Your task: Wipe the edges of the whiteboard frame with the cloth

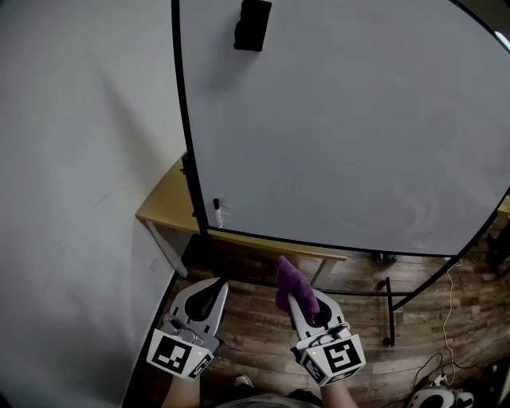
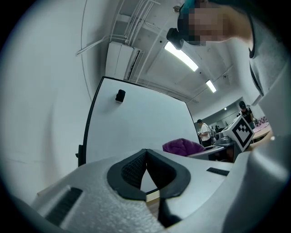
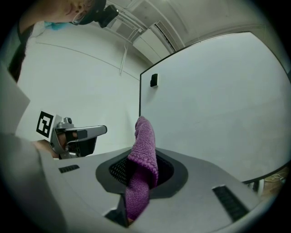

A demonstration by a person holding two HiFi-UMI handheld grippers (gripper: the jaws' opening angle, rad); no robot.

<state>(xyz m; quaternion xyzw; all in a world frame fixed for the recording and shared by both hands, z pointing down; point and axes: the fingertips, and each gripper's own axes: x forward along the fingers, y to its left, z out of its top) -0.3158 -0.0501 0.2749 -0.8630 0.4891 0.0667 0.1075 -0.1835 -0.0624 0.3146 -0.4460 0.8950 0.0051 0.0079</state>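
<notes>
A large whiteboard point(image 1: 343, 119) with a thin black frame point(image 1: 185, 135) stands in front of me, and its bottom edge point(image 1: 319, 243) lies just beyond both grippers. My right gripper point(image 1: 303, 307) is shut on a purple cloth point(image 1: 288, 280) that sticks up out of its jaws towards that edge. In the right gripper view the cloth point(image 3: 143, 154) hangs folded between the pads, with the whiteboard point(image 3: 218, 109) behind it. My left gripper point(image 1: 215, 285) is shut with nothing in it, below the board's lower left corner. The left gripper view shows its pads meeting at the tip point(image 2: 146, 154) and the cloth point(image 2: 182, 146) off to the right.
A black eraser point(image 1: 253, 24) sits high on the board and a small marker point(image 1: 217, 213) low by its left frame. A yellow wooden table point(image 1: 163, 207) stands behind the lower left corner, against the white wall point(image 1: 80, 159). The stand's black foot point(image 1: 389, 311) and cables point(image 1: 446, 374) lie on the wooden floor.
</notes>
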